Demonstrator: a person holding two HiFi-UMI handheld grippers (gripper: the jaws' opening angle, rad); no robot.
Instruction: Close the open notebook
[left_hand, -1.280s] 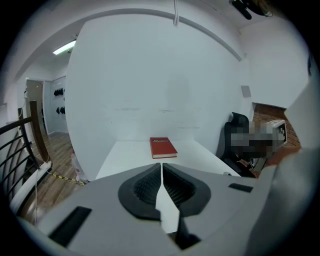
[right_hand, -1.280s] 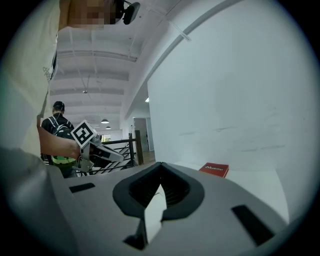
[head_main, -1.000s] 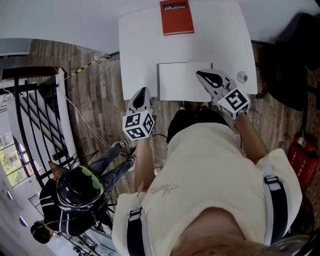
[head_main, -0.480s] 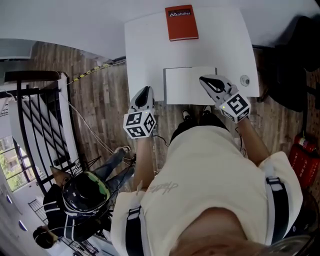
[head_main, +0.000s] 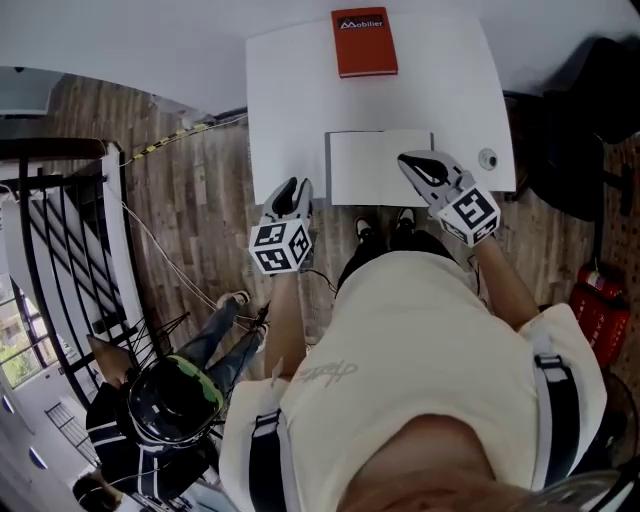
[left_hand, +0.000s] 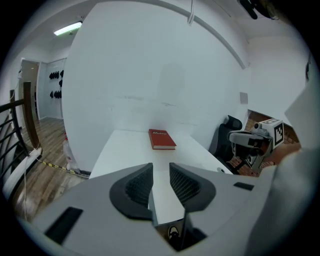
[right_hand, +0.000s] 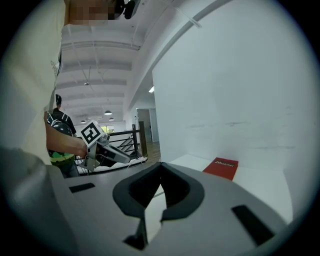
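Note:
The open notebook (head_main: 372, 170) lies white and flat at the near edge of the white table (head_main: 290, 100). My right gripper (head_main: 406, 160) hovers over the notebook's right side; its jaw tips meet, and I see nothing between them. In its own view the right gripper (right_hand: 161, 167) looks across the table. My left gripper (head_main: 292, 186) sits at the table's near edge, just left of the notebook, apart from it. In its own view the left gripper (left_hand: 161, 172) shows a narrow gap between the pads with nothing in it.
A closed red book (head_main: 364, 42) lies at the table's far edge. A small round object (head_main: 487, 158) rests near the right edge. A dark office chair (head_main: 585, 120) stands to the right, a stair railing (head_main: 60, 230) and a helmeted person (head_main: 175, 400) to the left.
The head camera has shifted a little, and the person below has moved. Both grippers keep about the same place relative to the notebook.

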